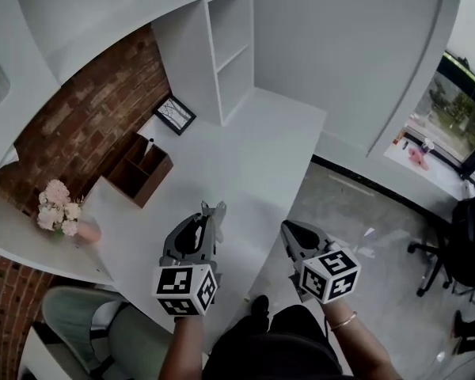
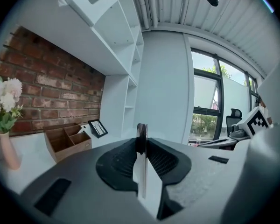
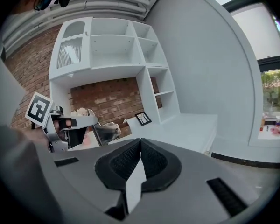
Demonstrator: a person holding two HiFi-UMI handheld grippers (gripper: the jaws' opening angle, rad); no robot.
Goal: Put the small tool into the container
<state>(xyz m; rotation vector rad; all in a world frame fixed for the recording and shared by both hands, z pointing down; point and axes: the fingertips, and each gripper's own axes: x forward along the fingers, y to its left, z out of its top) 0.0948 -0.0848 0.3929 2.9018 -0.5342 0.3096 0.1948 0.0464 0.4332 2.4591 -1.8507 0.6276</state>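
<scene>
Two tools hovered at the table [image 1: 253, 157] edge: the left tool [image 1: 207, 218] pinched the small thin piece [image 2: 141, 135] edge-on; the right tool [image 1: 291, 229] was closed, empty. With the wooden container [image 1: 139, 169] well apart, so narrow a grip could let the piece twist loose.

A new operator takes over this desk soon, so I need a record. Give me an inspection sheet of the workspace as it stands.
Surface: white desk, no spills seen.
Job's things: small tool held in the left gripper; wooden container on the desk by the brick wall.
Clutter: picture frame; flowers in a pink vase.
Grippers: left gripper shut on the small tool; right gripper shut, empty.
Cables: nothing seen.
Surroundings: brick wall, white shelves, office chair, window.
</scene>
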